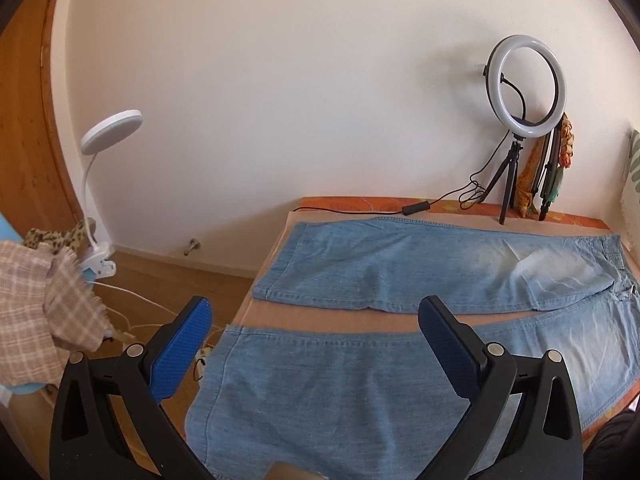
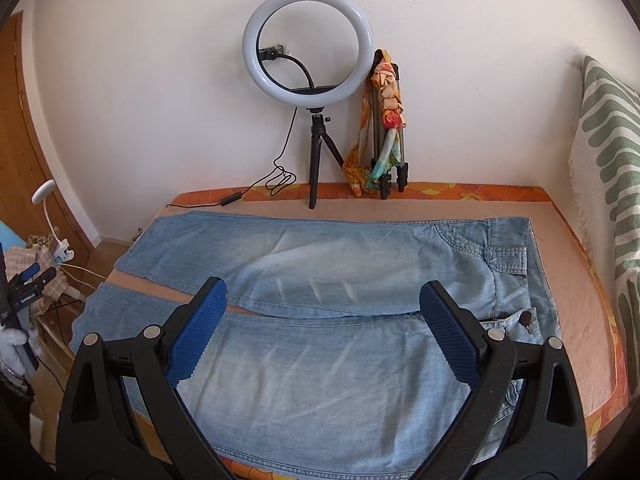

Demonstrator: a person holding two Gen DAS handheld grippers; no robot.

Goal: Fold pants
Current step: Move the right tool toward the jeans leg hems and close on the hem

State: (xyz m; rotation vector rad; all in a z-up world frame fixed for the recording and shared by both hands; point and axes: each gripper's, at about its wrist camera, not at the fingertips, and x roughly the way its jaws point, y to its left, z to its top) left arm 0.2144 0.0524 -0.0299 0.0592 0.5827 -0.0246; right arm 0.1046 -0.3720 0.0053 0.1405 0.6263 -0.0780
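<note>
A pair of light blue jeans (image 1: 400, 268) (image 2: 352, 264) lies flat on the bed, legs spread apart, waist at the right and hems at the left. My left gripper (image 1: 316, 308) hangs open above the near leg's hem end, nothing between its blue pads (image 1: 184, 352). My right gripper (image 2: 324, 292) is open too, hovering over the near leg close to the crotch and the fly button (image 2: 526, 318). In the right wrist view the left gripper (image 2: 24, 284) shows at the far left, held by a white-gloved hand.
A ring light on a small tripod (image 2: 310, 60) and a folded tripod wrapped in a scarf (image 2: 386, 120) stand at the wall on the bed's far edge, with a cable (image 1: 400, 210). A clip lamp (image 1: 110, 132) and checked cloth (image 1: 44, 308) sit left of the bed. A patterned cushion (image 2: 608, 160) leans at the right.
</note>
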